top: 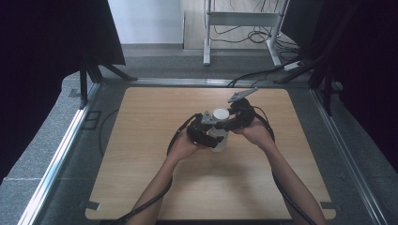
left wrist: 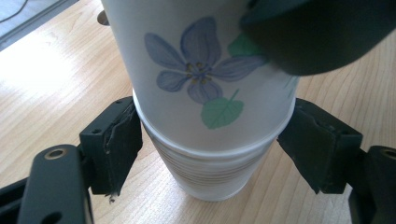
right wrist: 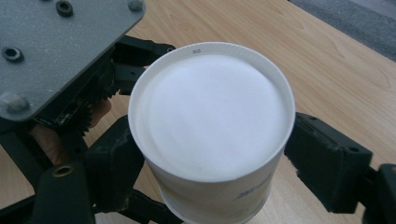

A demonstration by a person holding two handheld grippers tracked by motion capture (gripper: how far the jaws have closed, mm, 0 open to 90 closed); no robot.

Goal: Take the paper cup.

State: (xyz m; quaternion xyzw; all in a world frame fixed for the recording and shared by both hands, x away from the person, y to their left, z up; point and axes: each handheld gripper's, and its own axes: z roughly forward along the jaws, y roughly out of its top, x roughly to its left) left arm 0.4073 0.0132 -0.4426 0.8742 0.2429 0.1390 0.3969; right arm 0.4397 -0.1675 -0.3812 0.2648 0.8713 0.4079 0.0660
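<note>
Left claw: jaws part-open, pads pressed on both sides of cup stack at rim of flowered outer cup, just above ribbed cup beneath.
Right claw: jaws part-open around upper cup; left pad touching wall, right pad at rim, contact unclear.
Stack upside down: flat white base up, mouths down. Long axis upright, slight tilt.
Location: mid worktop, between both hands; whether resting on it, cannot tell.
</note>
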